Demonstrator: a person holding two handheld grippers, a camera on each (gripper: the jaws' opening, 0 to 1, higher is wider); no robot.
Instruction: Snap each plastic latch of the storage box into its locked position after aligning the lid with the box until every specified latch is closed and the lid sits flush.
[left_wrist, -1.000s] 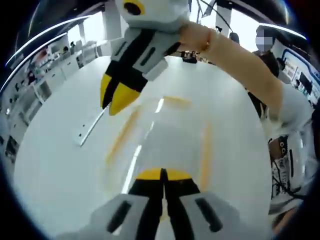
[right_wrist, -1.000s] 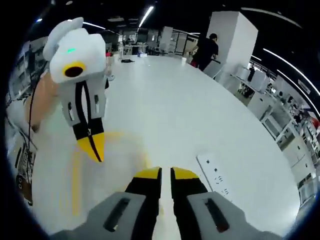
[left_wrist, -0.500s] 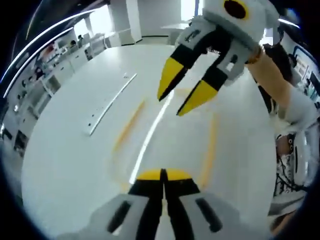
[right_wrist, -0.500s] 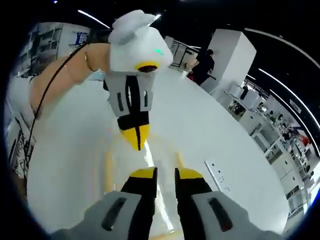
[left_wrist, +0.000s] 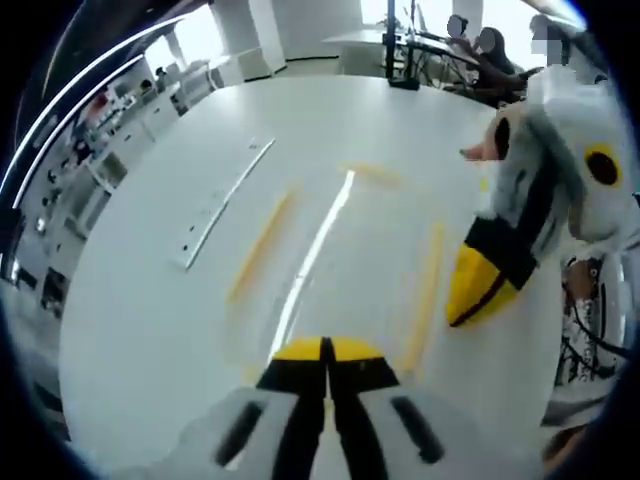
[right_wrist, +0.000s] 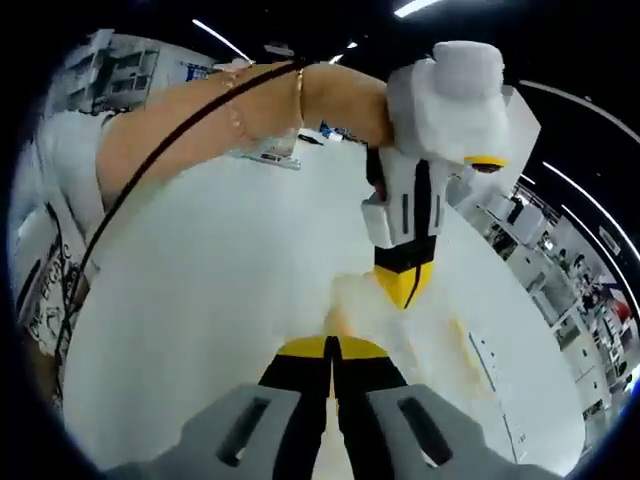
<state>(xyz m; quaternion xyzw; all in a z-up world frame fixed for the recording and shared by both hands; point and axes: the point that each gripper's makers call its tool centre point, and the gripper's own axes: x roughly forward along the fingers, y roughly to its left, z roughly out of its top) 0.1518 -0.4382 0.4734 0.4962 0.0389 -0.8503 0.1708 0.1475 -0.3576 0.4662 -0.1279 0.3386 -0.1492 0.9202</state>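
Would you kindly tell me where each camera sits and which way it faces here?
Left gripper view: rides the left gripper, jaws together, looking down across the translucent storage box lid with yellow edges on the white table; the right gripper enters from the right.
Right gripper view: rides the right gripper, jaws together, facing the lid; the left gripper and a bare forearm cross above.
Shared: lid, table, both grippers.

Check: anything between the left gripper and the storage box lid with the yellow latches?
Nothing visible. The left gripper, jaws closed, sits right at the near edge of the translucent lid. The right gripper hangs off to the lid's right side, by a yellow latch, not in the path.
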